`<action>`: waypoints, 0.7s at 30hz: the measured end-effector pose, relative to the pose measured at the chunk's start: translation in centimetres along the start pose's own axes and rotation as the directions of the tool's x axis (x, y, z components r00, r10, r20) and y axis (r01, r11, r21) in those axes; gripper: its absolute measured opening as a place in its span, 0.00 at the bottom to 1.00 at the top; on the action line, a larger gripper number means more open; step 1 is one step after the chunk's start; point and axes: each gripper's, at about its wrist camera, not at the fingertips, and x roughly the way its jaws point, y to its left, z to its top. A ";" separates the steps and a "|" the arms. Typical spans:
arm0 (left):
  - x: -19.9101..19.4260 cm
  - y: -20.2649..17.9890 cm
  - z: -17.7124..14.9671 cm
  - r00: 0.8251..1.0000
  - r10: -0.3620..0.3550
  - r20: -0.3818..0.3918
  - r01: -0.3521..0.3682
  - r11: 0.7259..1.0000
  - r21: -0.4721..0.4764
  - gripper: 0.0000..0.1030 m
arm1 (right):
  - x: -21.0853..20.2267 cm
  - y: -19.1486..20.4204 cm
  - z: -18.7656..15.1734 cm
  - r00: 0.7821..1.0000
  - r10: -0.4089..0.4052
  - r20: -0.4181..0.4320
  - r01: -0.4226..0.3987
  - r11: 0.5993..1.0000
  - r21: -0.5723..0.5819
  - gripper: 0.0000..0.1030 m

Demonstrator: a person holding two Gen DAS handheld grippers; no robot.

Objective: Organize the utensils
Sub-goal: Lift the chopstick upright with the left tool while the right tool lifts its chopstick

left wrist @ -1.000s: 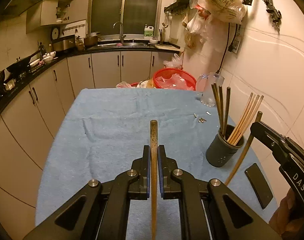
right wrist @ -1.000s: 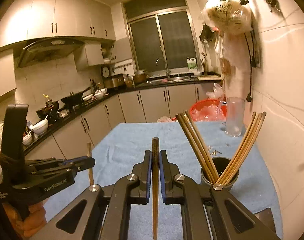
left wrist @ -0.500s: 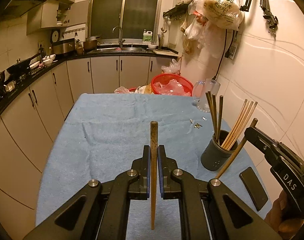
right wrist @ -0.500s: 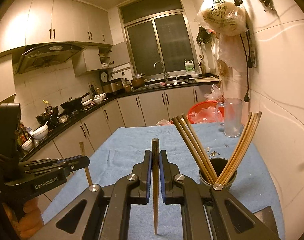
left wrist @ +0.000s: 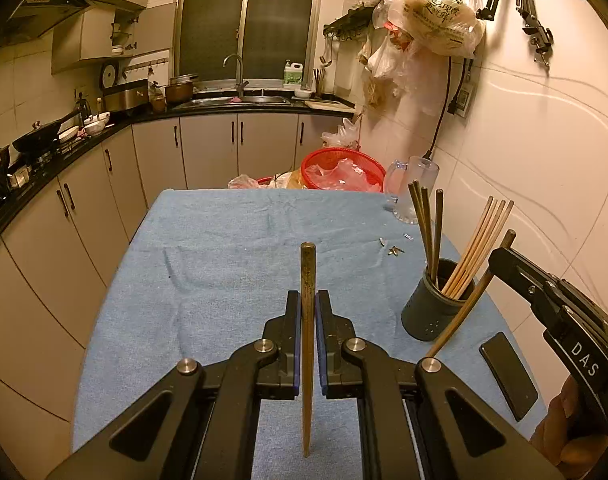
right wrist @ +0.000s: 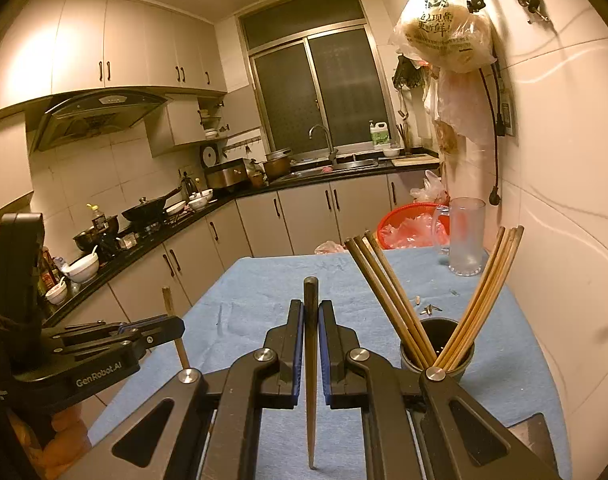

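A table covered with a blue cloth [left wrist: 224, 280] fills the middle of the left wrist view and runs up toward the grey kitchen cabinets [left wrist: 240, 148] at the upper centre. In the foreground, lower centre, the left gripper [left wrist: 307, 344] is seen closed tightly on a brown chopstick [left wrist: 306, 280], which is held upright between the blue pads, thick end up and thin tip down above the cloth. At the right edge of the same view the right gripper [left wrist: 500, 258] is seen from the side, gripped by a hand [left wrist: 560, 428] at the lower right corner; a second chopstick [left wrist: 464, 308] is clamped in it and slants down to the left, just in front of the dark holder [left wrist: 432, 312]. The holder stands on the cloth at the right of centre and is filled with dark chopsticks [left wrist: 426, 224] leaning left and pale chopsticks [left wrist: 480, 240] leaning right. A black phone [left wrist: 508, 372] is laid flat to the lower right of the holder. A red basket [left wrist: 344, 168] and a glass mug [left wrist: 412, 188] are placed at the far end. In the right wrist view the jaws are likewise closed on the upright chopstick [right wrist: 310, 340] at lower centre.
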 end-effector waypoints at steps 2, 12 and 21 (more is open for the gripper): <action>0.0 -0.1 0.0 1.000 0.001 0.000 -0.001 1.000 0.002 0.07 | 0.0 0.0 0.0 1.000 0.001 -0.001 -0.001 1.000 -0.001 0.08; -0.2 -0.3 0.0 1.000 0.008 0.003 -0.008 1.000 0.006 0.07 | -0.1 -0.1 0.1 1.000 0.000 -0.001 0.000 1.000 0.002 0.08; -0.6 -0.5 -0.1 1.000 0.019 0.013 -0.020 1.000 0.011 0.07 | -0.4 -0.1 0.1 1.000 0.000 0.008 0.000 1.000 0.000 0.08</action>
